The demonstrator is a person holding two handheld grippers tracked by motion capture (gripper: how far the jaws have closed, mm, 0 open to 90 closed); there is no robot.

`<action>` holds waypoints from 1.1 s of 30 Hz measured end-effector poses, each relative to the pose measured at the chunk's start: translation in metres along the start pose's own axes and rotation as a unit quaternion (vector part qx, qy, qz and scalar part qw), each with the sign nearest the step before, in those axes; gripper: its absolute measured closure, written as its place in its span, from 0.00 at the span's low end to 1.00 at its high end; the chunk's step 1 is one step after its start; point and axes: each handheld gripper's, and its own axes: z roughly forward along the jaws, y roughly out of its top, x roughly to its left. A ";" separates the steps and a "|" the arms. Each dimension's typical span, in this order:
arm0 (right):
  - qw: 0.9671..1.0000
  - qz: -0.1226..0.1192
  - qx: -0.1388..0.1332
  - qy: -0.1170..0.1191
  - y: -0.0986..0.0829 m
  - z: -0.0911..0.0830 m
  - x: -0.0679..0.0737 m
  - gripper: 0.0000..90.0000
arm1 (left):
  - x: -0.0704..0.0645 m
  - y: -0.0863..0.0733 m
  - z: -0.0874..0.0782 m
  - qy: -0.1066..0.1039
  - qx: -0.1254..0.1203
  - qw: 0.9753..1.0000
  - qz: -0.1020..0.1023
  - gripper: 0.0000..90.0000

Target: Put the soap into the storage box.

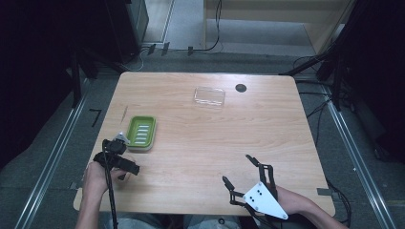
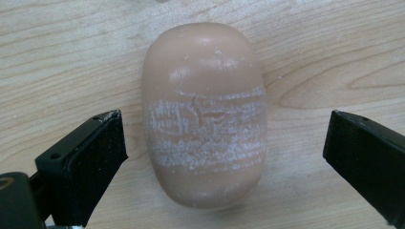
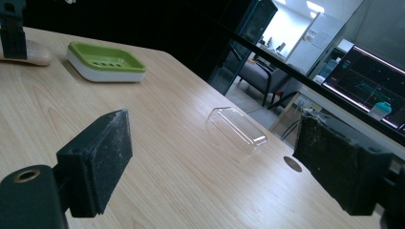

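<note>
Beige soap [image 2: 204, 114]: lies ungrasped on the counter [image 1: 229, 143], flanked by the wide left hand-held gripper [image 2: 224, 157].
Green dish [image 1: 140, 132]: judged empty.
Right hand-held gripper [image 1: 243, 174]: held wide, idle.

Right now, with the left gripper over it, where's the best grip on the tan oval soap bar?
Grip the tan oval soap bar across its narrow middle, coming straight down from above. It lies flat on the wooden table, long axis between the open left gripper jaws, and the scuffed band there looks less slippery.
</note>
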 end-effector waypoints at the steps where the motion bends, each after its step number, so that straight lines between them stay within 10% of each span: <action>1: 1.000 0.000 0.000 0.000 0.000 0.000 0.000 0.15 | 0.001 0.001 0.001 0.002 0.002 1.000 0.000 0.01; 33: 1.000 0.004 0.002 -0.008 -0.002 -0.003 -0.003 0.15 | 0.005 0.004 0.010 0.015 0.002 1.000 -0.022 0.37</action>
